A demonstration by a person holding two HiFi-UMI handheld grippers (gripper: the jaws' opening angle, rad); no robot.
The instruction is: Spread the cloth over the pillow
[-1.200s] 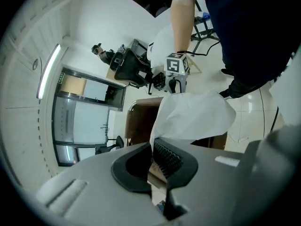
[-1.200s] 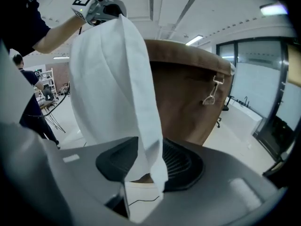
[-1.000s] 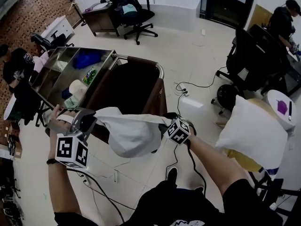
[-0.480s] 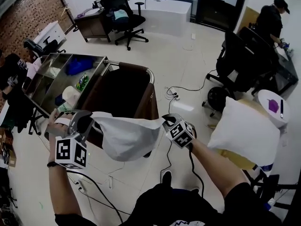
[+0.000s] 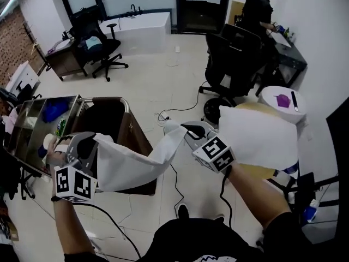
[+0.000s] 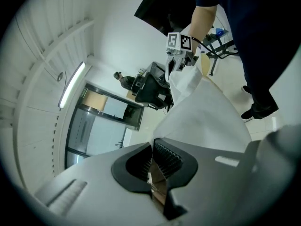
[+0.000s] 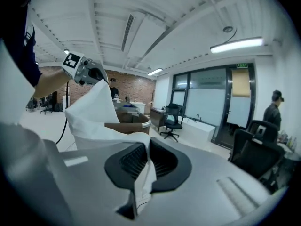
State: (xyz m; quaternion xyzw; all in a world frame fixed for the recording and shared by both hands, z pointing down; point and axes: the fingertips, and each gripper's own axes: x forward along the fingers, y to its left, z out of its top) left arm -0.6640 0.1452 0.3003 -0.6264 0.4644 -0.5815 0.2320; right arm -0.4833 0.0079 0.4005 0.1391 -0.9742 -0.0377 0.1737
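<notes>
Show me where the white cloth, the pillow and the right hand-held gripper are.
white cloth (image 5: 128, 165), head view, middle of the sagging sheet.
pillow (image 5: 259, 138), head view, centre of its white face.
right hand-held gripper (image 5: 184, 130), head view, between its fingertips.

White cloth (image 5: 131, 167) slack in mid-air, near the propped-up white pillow (image 5: 259, 138)

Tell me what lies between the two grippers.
The white cloth, sagging from the left gripper to the right gripper, both shut on its edge. The head view shows it.
</notes>
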